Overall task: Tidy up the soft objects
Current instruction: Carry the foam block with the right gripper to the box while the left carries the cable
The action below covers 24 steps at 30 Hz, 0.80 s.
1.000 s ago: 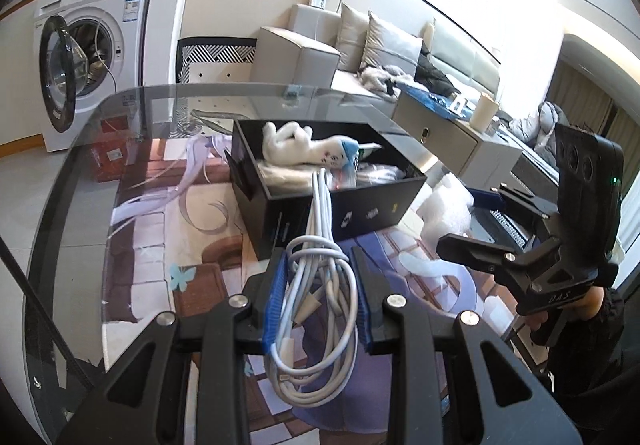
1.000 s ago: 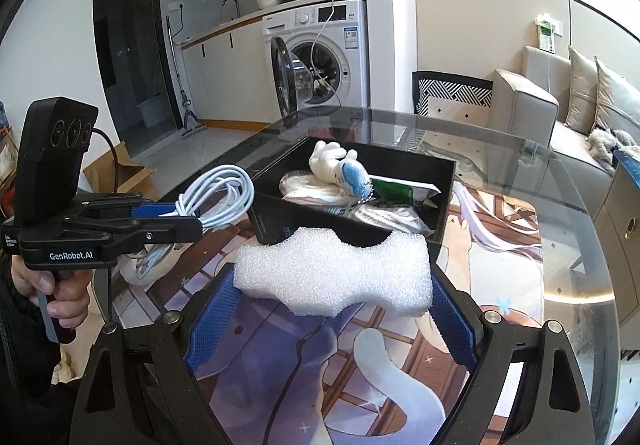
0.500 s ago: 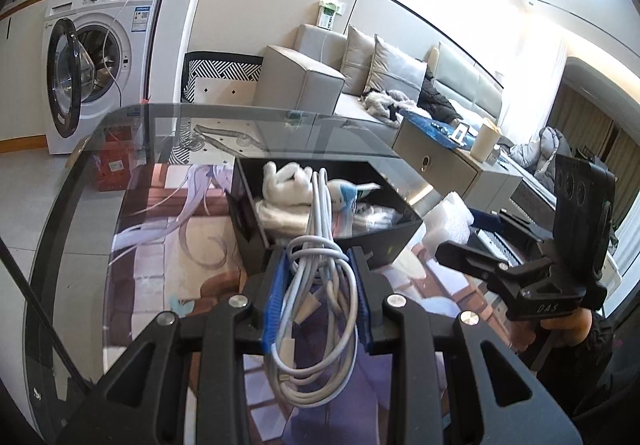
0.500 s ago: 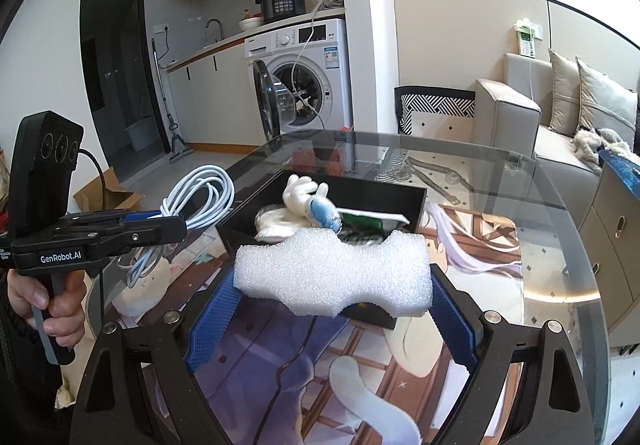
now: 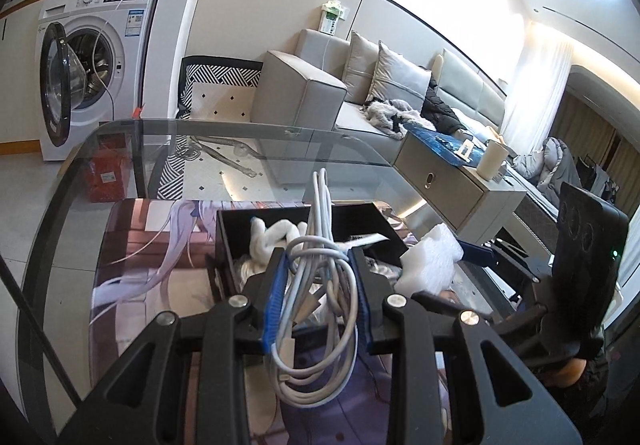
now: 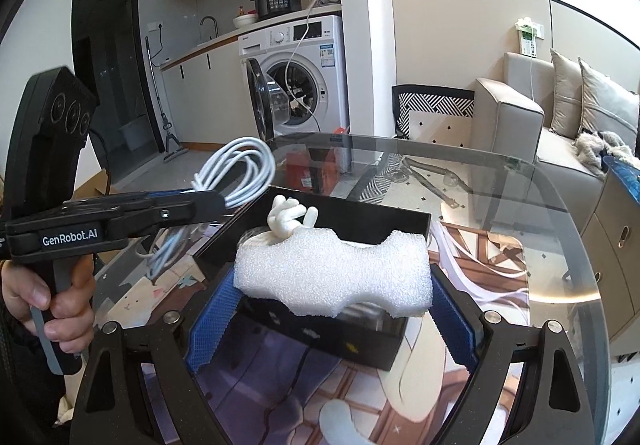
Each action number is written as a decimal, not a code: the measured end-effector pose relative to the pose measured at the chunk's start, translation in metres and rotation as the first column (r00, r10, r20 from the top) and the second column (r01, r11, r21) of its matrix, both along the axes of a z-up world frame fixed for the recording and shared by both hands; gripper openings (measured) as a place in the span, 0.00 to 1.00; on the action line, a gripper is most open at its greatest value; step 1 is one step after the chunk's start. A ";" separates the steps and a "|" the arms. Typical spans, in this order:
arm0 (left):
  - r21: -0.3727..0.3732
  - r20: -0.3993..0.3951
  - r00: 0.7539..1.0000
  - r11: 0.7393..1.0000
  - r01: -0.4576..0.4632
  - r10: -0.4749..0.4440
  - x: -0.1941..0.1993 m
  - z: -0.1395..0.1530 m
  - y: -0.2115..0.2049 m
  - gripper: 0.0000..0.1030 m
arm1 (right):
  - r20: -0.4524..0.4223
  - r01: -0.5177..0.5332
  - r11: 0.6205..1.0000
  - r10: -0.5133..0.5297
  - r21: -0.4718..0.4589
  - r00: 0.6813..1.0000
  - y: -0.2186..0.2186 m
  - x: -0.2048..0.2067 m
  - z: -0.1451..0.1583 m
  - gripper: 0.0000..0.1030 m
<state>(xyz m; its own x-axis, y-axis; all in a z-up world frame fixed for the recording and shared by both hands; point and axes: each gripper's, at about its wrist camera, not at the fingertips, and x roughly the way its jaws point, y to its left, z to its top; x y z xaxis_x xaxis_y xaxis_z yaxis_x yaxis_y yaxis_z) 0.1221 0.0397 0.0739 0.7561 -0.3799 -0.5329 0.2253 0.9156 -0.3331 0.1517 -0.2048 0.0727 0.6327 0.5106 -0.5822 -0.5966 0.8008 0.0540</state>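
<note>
My left gripper (image 5: 320, 293) is shut on a coiled white cable (image 5: 318, 265), held above the near edge of the black box (image 5: 228, 241). From the right wrist view, the same cable (image 6: 240, 169) loops up from the left gripper (image 6: 212, 203) at the box's left side. My right gripper (image 6: 332, 297) is shut on a white foam block (image 6: 332, 273), its blue pads pressing both ends, over the black box (image 6: 360, 213). A white plush toy (image 6: 290, 219) lies inside the box. The foam block (image 5: 430, 261) also shows in the left wrist view, at the box's right.
The box stands on a printed mat (image 6: 472, 257) on a round glass table (image 6: 560, 197). A hand (image 6: 52, 305) grips the left tool's handle. Beyond the table are a washing machine (image 6: 304, 73) with its door open and a grey sofa (image 5: 320, 93).
Both grippers have moved forward and up toward the box with their loads. The cable and the foam block now hang over the box instead of in front of it.
</note>
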 end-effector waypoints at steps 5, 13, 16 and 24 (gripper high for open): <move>-0.001 -0.018 1.000 1.000 -0.010 0.010 0.019 -0.002 -0.004 0.28 | -0.004 0.018 0.999 -0.018 -0.049 1.000 0.014 0.016 -0.010 0.88; 0.020 -0.035 0.999 1.000 -0.003 0.003 0.040 -0.006 -0.012 0.28 | -0.015 -0.022 0.993 0.020 -0.117 1.000 0.031 0.028 -0.022 0.88; 0.043 -0.047 0.999 0.999 0.005 -0.003 0.046 -0.010 -0.018 0.28 | -0.011 -0.028 0.993 0.027 -0.118 1.000 0.031 0.030 -0.022 0.92; 0.094 -0.068 0.998 0.995 0.021 -0.014 0.054 -0.018 -0.029 0.29 | 0.030 0.002 0.994 0.001 -0.111 1.000 0.016 0.022 -0.016 0.98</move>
